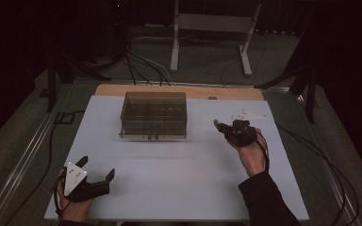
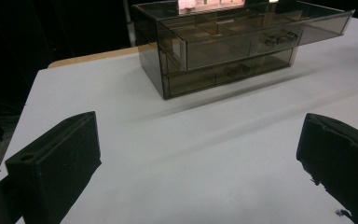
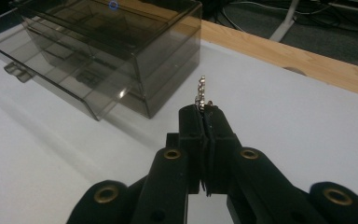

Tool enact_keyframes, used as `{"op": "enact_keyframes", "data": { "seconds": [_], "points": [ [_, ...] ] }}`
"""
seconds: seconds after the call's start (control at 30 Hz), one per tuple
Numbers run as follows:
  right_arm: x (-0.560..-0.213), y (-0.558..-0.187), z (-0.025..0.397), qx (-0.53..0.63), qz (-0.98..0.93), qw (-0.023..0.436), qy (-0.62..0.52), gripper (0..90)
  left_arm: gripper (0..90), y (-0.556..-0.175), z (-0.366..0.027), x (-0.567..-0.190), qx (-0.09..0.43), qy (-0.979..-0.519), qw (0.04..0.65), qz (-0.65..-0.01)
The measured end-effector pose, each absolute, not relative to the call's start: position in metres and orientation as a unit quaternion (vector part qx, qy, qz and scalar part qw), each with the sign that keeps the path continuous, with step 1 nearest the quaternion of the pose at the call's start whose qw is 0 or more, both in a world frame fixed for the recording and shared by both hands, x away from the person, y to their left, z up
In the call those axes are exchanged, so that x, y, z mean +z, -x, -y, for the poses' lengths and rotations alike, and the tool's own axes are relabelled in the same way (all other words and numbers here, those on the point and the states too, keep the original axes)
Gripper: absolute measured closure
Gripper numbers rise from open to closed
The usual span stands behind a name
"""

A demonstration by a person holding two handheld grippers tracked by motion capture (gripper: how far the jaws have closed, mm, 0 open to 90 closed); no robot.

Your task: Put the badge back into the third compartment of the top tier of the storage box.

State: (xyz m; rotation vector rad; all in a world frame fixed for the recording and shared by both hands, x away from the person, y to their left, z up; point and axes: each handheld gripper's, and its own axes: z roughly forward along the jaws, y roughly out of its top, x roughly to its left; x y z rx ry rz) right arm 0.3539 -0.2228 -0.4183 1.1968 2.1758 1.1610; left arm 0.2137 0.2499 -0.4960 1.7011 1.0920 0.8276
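Note:
A smoked clear drawer box (image 1: 154,115) stands at the back middle of the white table (image 1: 179,165). In the left gripper view the drawer box (image 2: 223,51) has its upper drawer (image 2: 307,25) pulled partway out. My left gripper (image 1: 97,167) rests near the front left corner, its jaws wide apart (image 2: 200,154) with nothing between them. My right gripper (image 1: 217,124) hovers to the right of the box, pointing at it. Its jaws are pressed together (image 3: 206,109) on a small silvery chain-like piece (image 3: 200,91) that sticks up from the tips beside the box (image 3: 107,51).
A bare wooden strip (image 1: 179,90) runs along the table's far edge, with a small round mark (image 3: 292,71) on it. Beyond it, on the dark floor, stand a white metal frame (image 1: 212,23) and loose cables (image 1: 141,66). Cables also trail past both table sides.

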Motion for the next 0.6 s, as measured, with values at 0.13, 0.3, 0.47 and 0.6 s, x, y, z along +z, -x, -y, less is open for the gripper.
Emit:
{"op": "enact_keyframes", "data": {
  "seconds": [0.13,0.3,0.47,0.6],
  "points": [
    [-0.418,-0.356,0.218,0.419,-0.777,0.194,-0.427,88.5,0.4,-0.214,-0.250,-0.496,0.336,-0.691,0.460,-0.444],
    [-0.417,-0.357,0.213,0.422,-0.778,0.192,-0.424,88.5,0.4,-0.214,-0.250,-0.496,0.336,-0.691,0.460,-0.444],
    [-0.413,-0.358,0.208,0.425,-0.779,0.191,-0.419,88.5,0.4,-0.214,-0.250,-0.496,0.336,-0.692,0.460,-0.444],
    [-0.412,-0.359,0.205,0.426,-0.779,0.190,-0.418,88.5,0.4,-0.214,-0.250,-0.496,0.336,-0.692,0.460,-0.443]
  ]
}}
